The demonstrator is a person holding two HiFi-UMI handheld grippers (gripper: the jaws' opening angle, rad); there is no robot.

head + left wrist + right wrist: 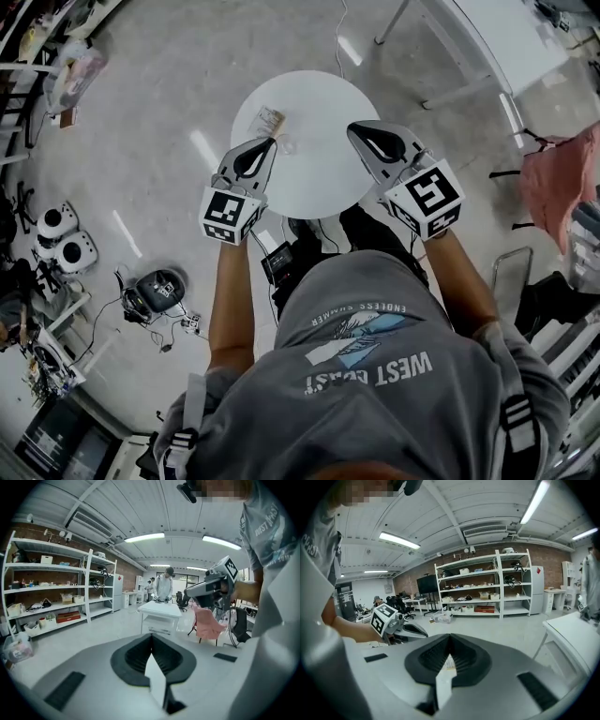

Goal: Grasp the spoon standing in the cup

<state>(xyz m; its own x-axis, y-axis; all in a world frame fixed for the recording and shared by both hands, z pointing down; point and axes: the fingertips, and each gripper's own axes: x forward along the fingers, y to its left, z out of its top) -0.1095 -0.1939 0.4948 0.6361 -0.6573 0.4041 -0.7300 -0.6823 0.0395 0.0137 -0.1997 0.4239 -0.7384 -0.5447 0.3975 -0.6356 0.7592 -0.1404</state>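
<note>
Left claw (265, 143) pressed together, empty, over round white tabletop (319, 103). Small packet (269, 119) and faint clear cup (286, 146) just beside its tip; spoon too small to tell. Right claw (356, 129) pressed together, empty.

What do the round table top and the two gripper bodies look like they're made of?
The round table top: smooth white with a faint sheen, probably laminate or painted board. The left gripper and right gripper: matte grey shells with moulded curves, likely plastic; their ribbed black jaw linings look like rubber, though that is uncertain.
</note>
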